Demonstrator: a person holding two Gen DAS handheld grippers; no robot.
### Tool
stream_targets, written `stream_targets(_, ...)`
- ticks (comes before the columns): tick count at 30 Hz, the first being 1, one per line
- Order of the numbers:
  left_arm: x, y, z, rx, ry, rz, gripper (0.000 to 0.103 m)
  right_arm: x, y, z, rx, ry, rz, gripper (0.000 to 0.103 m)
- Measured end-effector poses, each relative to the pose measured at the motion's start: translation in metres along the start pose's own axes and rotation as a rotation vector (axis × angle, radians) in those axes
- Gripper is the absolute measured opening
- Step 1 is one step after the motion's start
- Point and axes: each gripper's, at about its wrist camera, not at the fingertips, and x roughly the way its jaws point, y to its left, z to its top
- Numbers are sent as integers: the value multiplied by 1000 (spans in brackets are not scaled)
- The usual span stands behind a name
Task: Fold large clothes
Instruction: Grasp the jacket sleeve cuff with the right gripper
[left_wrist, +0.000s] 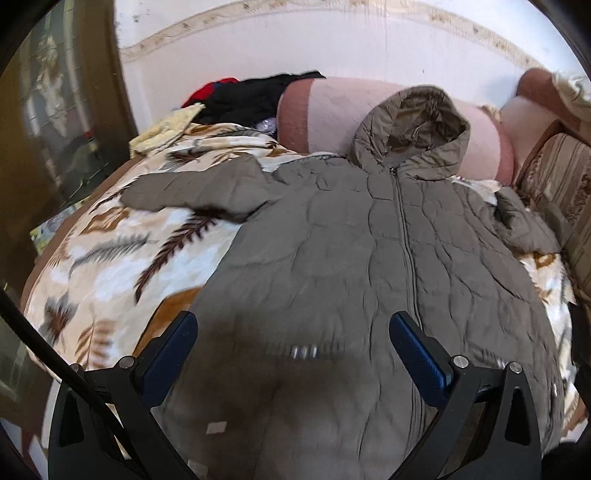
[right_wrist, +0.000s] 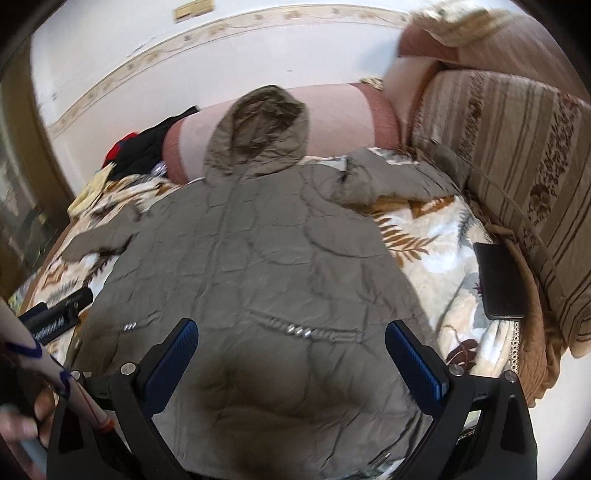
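Over the bed (left_wrist: 110, 258), both grippers hover low above the hem end of a grey-brown hooded jacket (left_wrist: 351, 240), pointing along it toward the hood (left_wrist: 413, 125). Left gripper (left_wrist: 293, 350) has its jaws spread wide, nothing between them; right gripper (right_wrist: 291, 350) likewise gapes empty. Front up and zipped, the jacket lies flat on the leaf-print blanket (right_wrist: 436, 251), hood resting against a pink bolster (right_wrist: 340, 110), sleeves out to either side. A dark phone (right_wrist: 498, 280) lies right of it.
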Motion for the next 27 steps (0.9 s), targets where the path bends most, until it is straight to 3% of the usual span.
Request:
stream_targets(5,70,-27,44,17,34,-19,103,15,-36,21,71,12,-49,103)
stream_targets(7,96,-31,44,14,45,-41,103,21,-53,30,110,25,-65,103)
stream_targets(11,131,-39,50,55,146,-122,103,39,-102,56,192,22,-133,103)
stream_targets(13,132,-42,57,80,102,-138,103,48,-124,71,229,19,-157,103)
stream_targets(15,131,-45,60,106,48,-84,103,64,-156,95,286,7,-185,102)
stream_targets(21,146,-42,62,93,83,-95,103,120,-227,159,410,14,-235,84)
stream_targets(25,152,-44,60,101,89,-85,103,161,-254,190,404,28,-265,67)
stream_targets(27,153,-47,59,109,86,-80,103,183,-266,203,400,26,-303,66)
